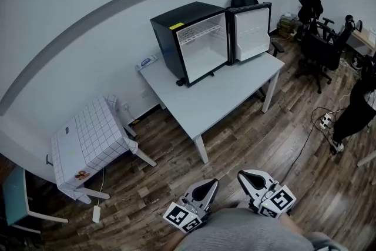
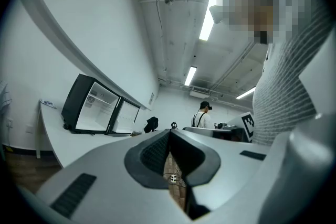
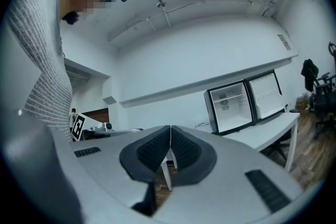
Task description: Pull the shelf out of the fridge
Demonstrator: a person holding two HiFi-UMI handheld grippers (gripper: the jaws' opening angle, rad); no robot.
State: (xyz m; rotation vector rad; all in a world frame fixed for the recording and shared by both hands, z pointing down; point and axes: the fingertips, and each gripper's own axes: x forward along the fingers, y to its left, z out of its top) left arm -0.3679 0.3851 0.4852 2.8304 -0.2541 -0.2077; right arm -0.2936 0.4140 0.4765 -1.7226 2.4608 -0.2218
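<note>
A black mini fridge [image 1: 191, 41] stands on a white table [image 1: 229, 91] with its door [image 1: 252, 31] swung wide open. A wire shelf [image 1: 200, 32] sits in the upper part of its white interior. The fridge also shows small in the left gripper view [image 2: 90, 107] and in the right gripper view [image 3: 233, 107]. My left gripper [image 1: 207, 188] and right gripper [image 1: 249, 178] hang low near my body, far from the fridge. Both are shut with nothing between the pads [image 2: 157, 152] [image 3: 157, 149].
A small table under a checked cloth [image 1: 88, 141] stands at the left on the wooden floor. Office chairs [image 1: 320, 47] and a power strip with a cable [image 1: 325, 121] lie at the right. A person [image 2: 202, 114] stands far back in the room.
</note>
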